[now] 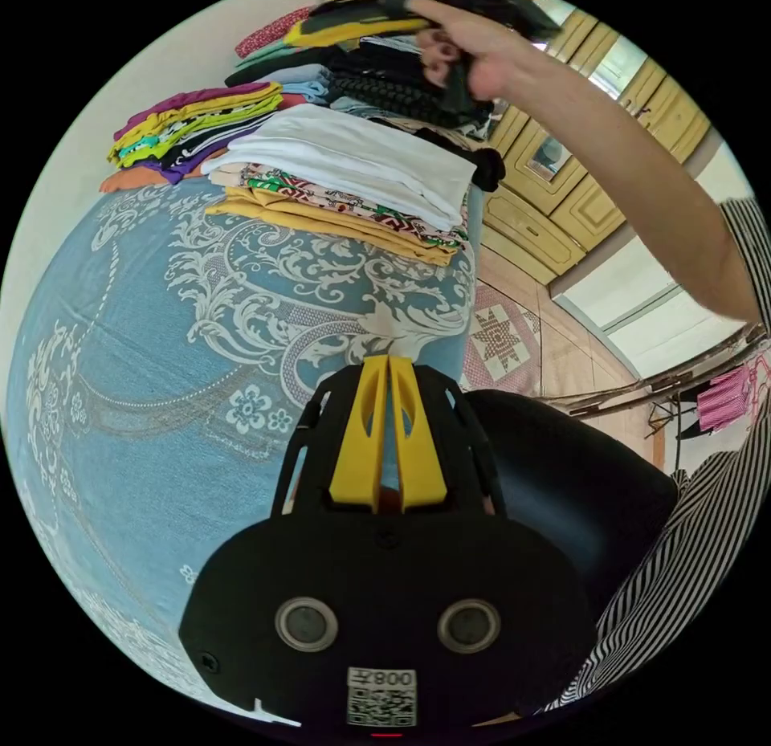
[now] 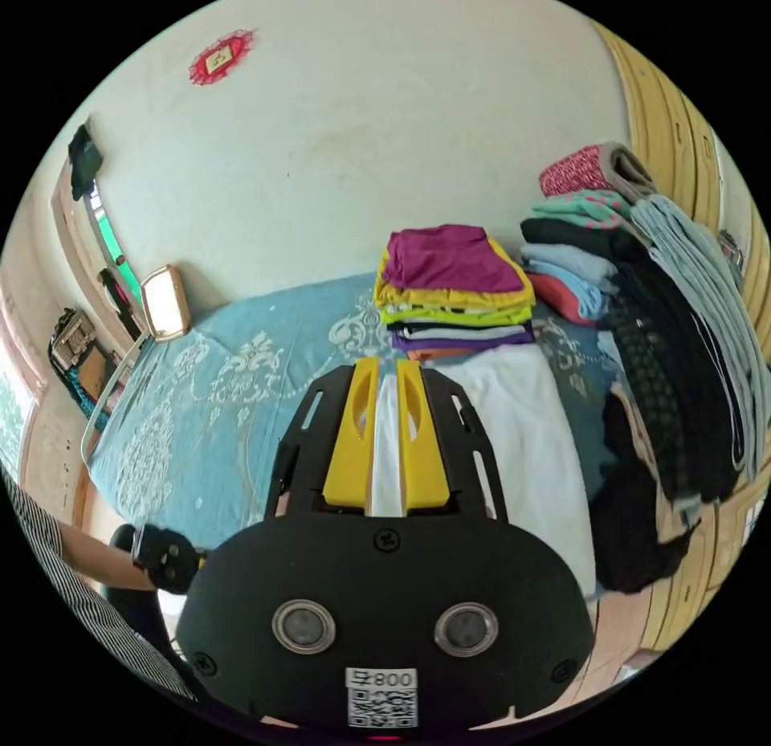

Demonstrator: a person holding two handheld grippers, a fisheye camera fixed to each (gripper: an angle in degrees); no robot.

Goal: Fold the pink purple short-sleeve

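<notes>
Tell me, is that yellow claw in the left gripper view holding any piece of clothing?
No, the left yellow claw hangs with its two prongs nearly together and bare above the blue patterned bedspread.

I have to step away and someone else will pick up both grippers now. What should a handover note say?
Left gripper: jaws nearly together, holding nothing, over the blue bedspread.
Right gripper: narrow gap between the jaws, holding nothing, raised above the white folded garment.
Folded stacks sit on the bed; the magenta-purple piece tops the colourful stack. Whether it is the job's shirt, I cannot tell.
Nothing is spread out for folding; an unfolded heap lies beside the stacks.
</notes>
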